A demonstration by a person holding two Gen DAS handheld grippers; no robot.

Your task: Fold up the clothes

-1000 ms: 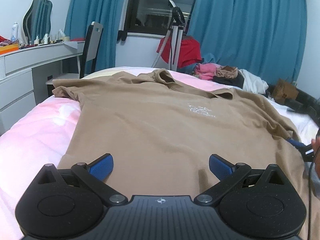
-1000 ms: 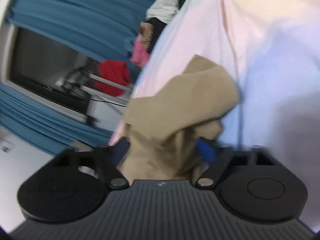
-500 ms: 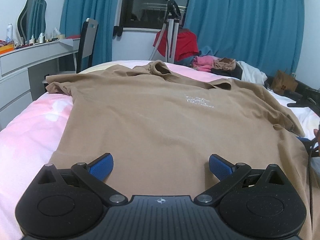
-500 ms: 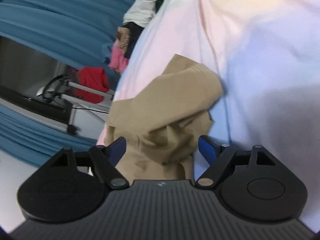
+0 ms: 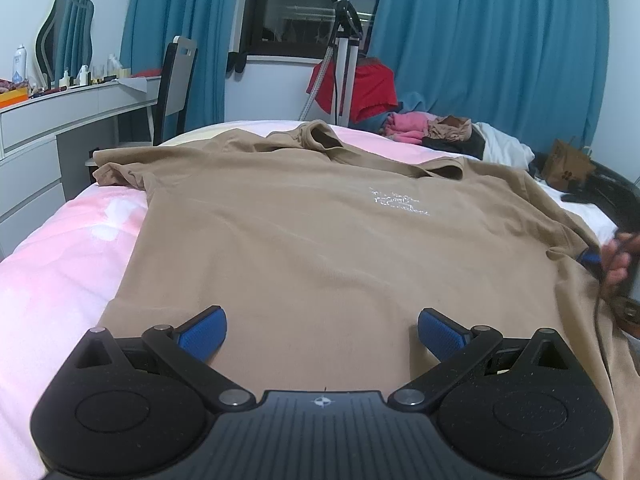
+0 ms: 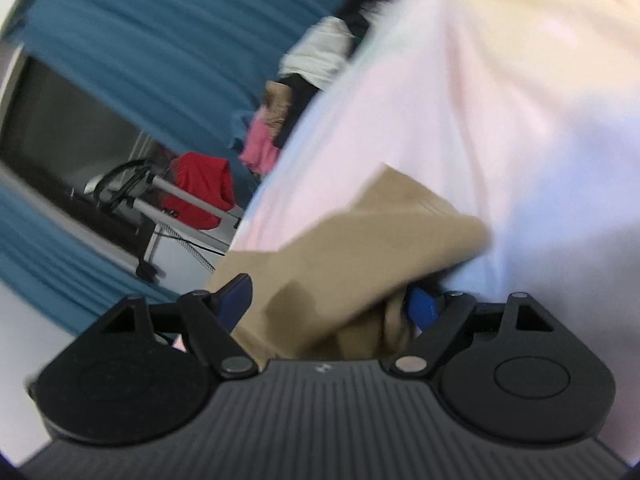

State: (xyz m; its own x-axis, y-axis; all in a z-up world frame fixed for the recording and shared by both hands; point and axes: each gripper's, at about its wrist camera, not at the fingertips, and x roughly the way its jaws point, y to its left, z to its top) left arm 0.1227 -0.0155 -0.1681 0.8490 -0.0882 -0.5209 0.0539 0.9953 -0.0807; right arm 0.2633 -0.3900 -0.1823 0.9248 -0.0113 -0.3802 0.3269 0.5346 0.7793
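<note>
A tan T-shirt (image 5: 320,240) lies spread front-up on the pink-and-white bed (image 5: 60,264), collar at the far end. My left gripper (image 5: 322,330) is open and empty just above the shirt's near hem. My right gripper (image 6: 328,304) has its jaws wide apart, with the shirt's right sleeve (image 6: 360,248) bunched between them; the view is tilted and blurred. The right gripper's blue pad shows in the left wrist view (image 5: 590,258) at the shirt's right sleeve, next to a hand.
A pile of pink, tan, black and white clothes (image 5: 440,132) lies at the bed's far right. A white dresser (image 5: 60,120) and a chair (image 5: 176,84) stand left. A garment steamer with a red garment (image 5: 352,80) stands by the blue curtains.
The right gripper has opened wider around the sleeve and tilted; the sleeve now sits lower between its jaws. The left gripper has stayed over the hem, open.
</note>
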